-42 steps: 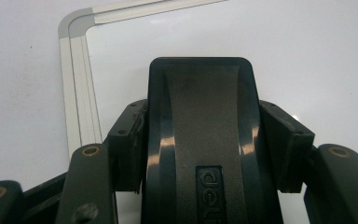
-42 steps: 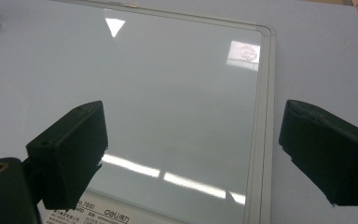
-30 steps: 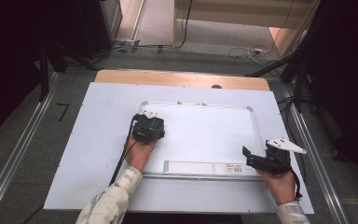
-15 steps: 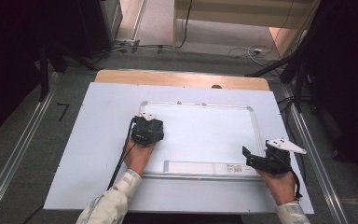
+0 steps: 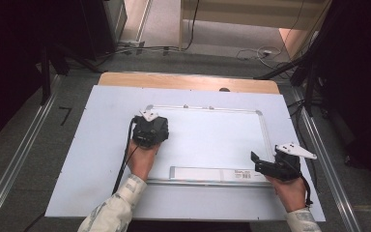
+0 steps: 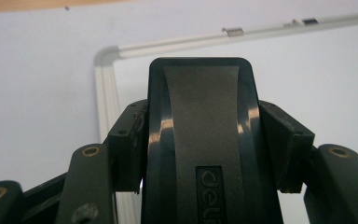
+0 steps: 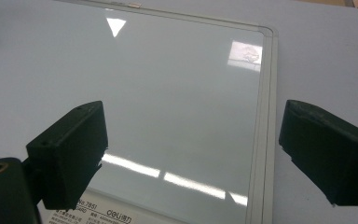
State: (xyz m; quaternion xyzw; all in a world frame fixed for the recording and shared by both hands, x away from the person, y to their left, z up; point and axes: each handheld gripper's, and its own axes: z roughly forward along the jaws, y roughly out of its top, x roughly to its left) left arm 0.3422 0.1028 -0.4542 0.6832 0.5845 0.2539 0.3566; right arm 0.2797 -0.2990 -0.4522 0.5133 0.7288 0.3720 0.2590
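A white-framed whiteboard (image 5: 212, 140) lies flat on the table, with a printed label strip (image 5: 212, 174) along its near edge. My left gripper (image 5: 149, 129) sits over the board's far left corner, shut on a black eraser (image 6: 200, 140) marked "deli". The eraser stands between the two pads (image 6: 130, 144) and hides the board beneath it. My right gripper (image 5: 265, 166) hovers at the board's near right corner. In the right gripper view the right gripper (image 7: 200, 149) is open wide, with nothing between its jaws but the glossy board (image 7: 168, 84).
The board rests on a pale sheet (image 5: 96, 159) that covers the table, with a wooden edge (image 5: 188, 81) showing at the far side. Metal rails (image 5: 19, 159) run along both sides on the floor. Cables (image 5: 164, 48) and dark stands (image 5: 314, 63) lie beyond the table.
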